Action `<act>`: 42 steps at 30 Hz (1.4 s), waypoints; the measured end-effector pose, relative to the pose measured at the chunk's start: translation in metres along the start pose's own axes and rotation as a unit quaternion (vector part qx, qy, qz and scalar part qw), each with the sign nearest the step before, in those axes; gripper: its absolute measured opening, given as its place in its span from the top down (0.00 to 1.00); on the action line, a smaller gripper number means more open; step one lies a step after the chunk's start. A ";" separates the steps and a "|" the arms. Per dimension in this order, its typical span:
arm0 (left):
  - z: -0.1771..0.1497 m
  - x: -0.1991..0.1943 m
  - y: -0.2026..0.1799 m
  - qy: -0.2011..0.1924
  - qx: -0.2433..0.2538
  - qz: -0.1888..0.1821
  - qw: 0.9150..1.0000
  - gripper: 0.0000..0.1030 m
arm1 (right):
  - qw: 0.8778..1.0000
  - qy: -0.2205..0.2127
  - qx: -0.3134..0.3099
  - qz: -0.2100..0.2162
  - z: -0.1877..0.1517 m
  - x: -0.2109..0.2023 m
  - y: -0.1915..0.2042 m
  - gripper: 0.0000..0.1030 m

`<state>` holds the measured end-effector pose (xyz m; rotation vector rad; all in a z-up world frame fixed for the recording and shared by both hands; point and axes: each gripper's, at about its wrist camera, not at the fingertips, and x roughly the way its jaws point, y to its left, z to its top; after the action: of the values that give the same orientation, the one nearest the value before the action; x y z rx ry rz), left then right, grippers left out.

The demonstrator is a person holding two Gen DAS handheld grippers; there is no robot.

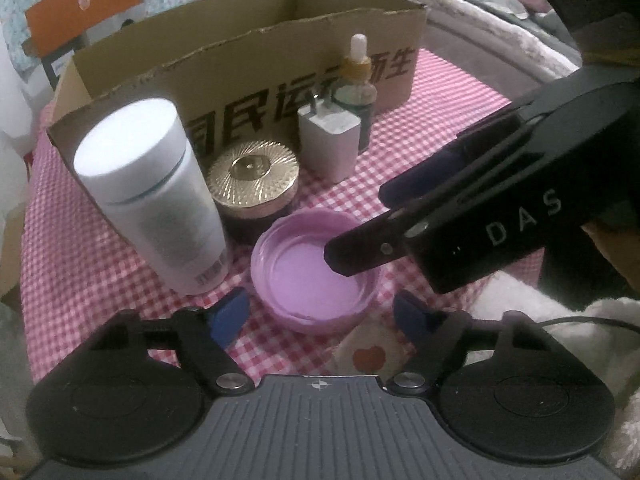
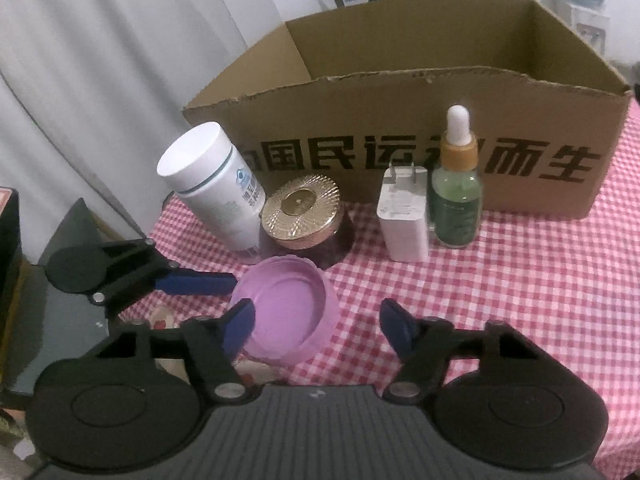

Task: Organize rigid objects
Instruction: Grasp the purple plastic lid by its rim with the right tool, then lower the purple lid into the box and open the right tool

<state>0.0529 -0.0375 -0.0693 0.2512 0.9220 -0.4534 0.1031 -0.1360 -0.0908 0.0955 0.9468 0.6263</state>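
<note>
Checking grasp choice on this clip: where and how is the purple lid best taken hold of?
Probably by its rim. The purple lid lies hollow side up on the checked tablecloth, so its low upright wall is the only raised edge. Come from above on the near side, one finger inside and one outside; the white bottle and gold-lidded jar crowd the far side.

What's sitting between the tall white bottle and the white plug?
The gold-lidded jar sits between the white bottle and white plug, shown in both views.
</note>
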 end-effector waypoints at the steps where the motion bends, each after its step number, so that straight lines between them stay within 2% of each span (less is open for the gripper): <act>1: 0.003 0.003 0.003 0.004 -0.002 -0.001 1.000 0.29 | 1.000 0.002 -0.002 0.000 0.000 0.002 0.000 0.37; 4: 0.004 0.005 0.002 0.003 -0.003 0.000 1.000 0.31 | 1.000 0.005 -0.005 -0.001 0.001 0.005 -0.001 0.49; 6: 0.008 0.007 0.000 0.000 -0.002 -0.004 1.000 0.32 | 1.000 0.010 -0.004 0.000 0.000 0.007 -0.003 0.62; 8: 0.010 0.008 -0.003 -0.007 0.001 -0.015 1.000 0.32 | 1.000 0.014 -0.004 -0.003 -0.001 0.006 -0.006 0.68; 19: 0.017 0.026 -0.008 -0.009 0.016 -0.025 1.000 0.25 | 1.000 0.007 -0.012 -0.028 -0.003 0.004 -0.017 0.68; 25: 0.017 0.026 -0.007 -0.023 0.000 -0.031 0.999 0.29 | 0.999 0.000 -0.032 -0.034 -0.003 0.008 -0.014 0.85; 28: 0.017 0.019 -0.009 -0.030 -0.001 -0.032 0.999 0.29 | 0.999 -0.002 -0.032 -0.033 -0.003 0.008 -0.014 0.85; 32: 0.020 -0.001 -0.015 -0.054 0.008 -0.029 0.998 0.29 | 0.998 -0.018 -0.037 -0.039 -0.003 -0.011 -0.010 0.85; 36: 0.032 -0.034 -0.020 -0.100 0.021 -0.014 0.995 0.29 | 0.996 -0.054 -0.052 -0.046 0.004 -0.044 0.001 0.85; 39: 0.052 -0.062 -0.020 -0.139 0.040 0.009 0.989 0.29 | 0.992 -0.089 -0.080 -0.049 0.020 -0.074 0.011 0.85; 42: 0.077 -0.085 -0.008 -0.168 0.034 0.021 0.985 0.29 | 0.983 -0.128 -0.120 -0.048 0.048 -0.099 0.022 0.84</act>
<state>0.0594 -0.0520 0.0444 0.2469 0.5705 -0.4722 0.0883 -0.1622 0.0174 -0.0843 0.6187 0.6177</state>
